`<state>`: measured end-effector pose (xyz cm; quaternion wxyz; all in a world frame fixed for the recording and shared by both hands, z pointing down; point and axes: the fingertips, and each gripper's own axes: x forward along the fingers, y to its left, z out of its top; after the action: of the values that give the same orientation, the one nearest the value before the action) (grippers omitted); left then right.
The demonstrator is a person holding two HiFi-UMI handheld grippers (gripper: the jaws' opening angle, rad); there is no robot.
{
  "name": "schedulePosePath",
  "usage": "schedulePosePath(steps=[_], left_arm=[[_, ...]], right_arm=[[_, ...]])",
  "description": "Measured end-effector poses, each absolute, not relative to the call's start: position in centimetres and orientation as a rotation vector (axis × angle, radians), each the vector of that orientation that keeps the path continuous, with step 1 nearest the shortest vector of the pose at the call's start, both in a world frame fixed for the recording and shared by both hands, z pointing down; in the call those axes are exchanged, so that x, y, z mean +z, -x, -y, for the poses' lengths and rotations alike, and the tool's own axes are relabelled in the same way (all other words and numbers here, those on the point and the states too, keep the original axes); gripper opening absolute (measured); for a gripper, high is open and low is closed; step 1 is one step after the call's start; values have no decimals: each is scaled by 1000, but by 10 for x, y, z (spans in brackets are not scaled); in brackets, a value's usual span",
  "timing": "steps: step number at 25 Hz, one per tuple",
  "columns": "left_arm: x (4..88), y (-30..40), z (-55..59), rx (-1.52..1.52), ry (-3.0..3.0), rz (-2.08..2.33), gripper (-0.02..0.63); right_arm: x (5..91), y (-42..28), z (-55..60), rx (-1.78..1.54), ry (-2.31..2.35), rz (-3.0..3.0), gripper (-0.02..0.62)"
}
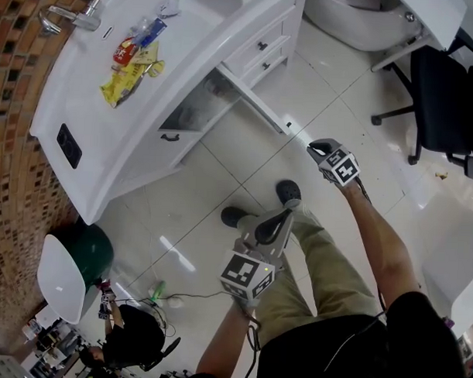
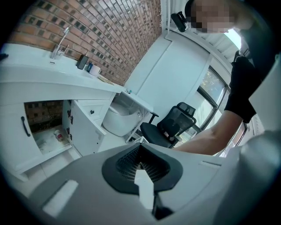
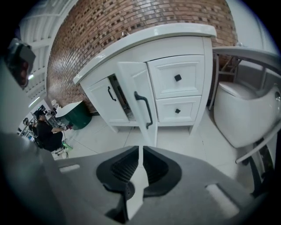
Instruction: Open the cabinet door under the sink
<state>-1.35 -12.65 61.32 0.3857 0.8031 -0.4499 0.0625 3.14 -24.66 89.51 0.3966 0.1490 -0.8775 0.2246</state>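
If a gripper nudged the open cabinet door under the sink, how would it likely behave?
The cabinet door looks like a rigid panel, so it would probably swing as one piece, not flex. It stands open with nothing touching it, so a light push likely moves it. Its bar handle seems a surer hold than the glossy face.

Cabinet door [image 1: 257, 102] stands open; left gripper [image 1: 288, 208] and right gripper [image 1: 315, 147] seemingly clear.

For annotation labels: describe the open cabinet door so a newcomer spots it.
Find the white vanity against the brick wall. Under its countertop, left of the two drawers, stands the cabinet door. It alone is swung open; its neighbour door is shut.
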Motion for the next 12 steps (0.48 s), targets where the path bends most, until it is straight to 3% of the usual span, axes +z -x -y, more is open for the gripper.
schedulePosePath(steps=[6,12], left_arm=[[572,16,112,210,-2045,1185,15],[512,14,99,200,-2043,1287,15]], right_arm=[[841,-102,170,719,-347,2235,-8],[742,-83,138,734,-145,2347,-9]])
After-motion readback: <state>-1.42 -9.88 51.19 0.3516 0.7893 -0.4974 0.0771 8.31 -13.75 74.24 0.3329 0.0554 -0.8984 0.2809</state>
